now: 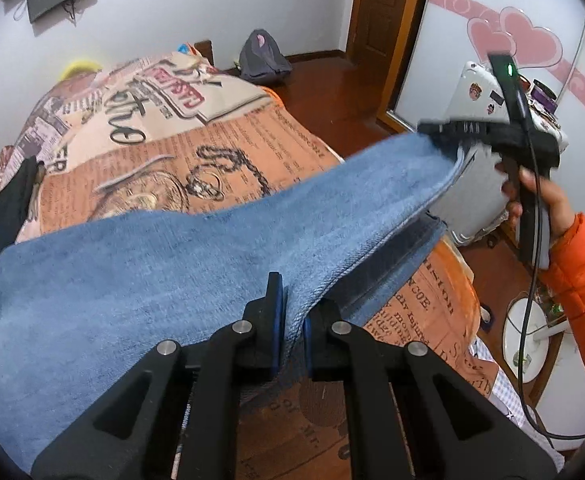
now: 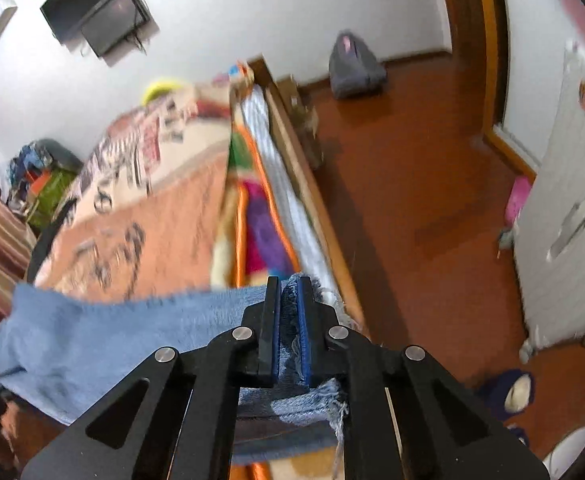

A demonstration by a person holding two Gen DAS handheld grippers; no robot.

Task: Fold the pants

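Observation:
The pants [image 1: 140, 280] are blue jeans, held up and stretched over the bed [image 1: 220, 144] between both grippers. My left gripper [image 1: 292, 320] is shut on one edge of the denim at the bottom centre of the left wrist view. My right gripper [image 1: 458, 142] shows at the upper right of that view, clamped on the far end of the jeans. In the right wrist view my right gripper [image 2: 290, 320] is shut on a frayed hem, and the pants [image 2: 104, 336] trail off to the left.
The bed carries an orange newspaper-print blanket [image 2: 164, 240]. A white suitcase [image 1: 476, 96] and a white cabinet [image 2: 564, 208] stand at the right. A grey backpack [image 1: 262, 58] sits on the wooden floor [image 2: 412, 200]. A dark garment [image 1: 8, 204] lies at the bed's left edge.

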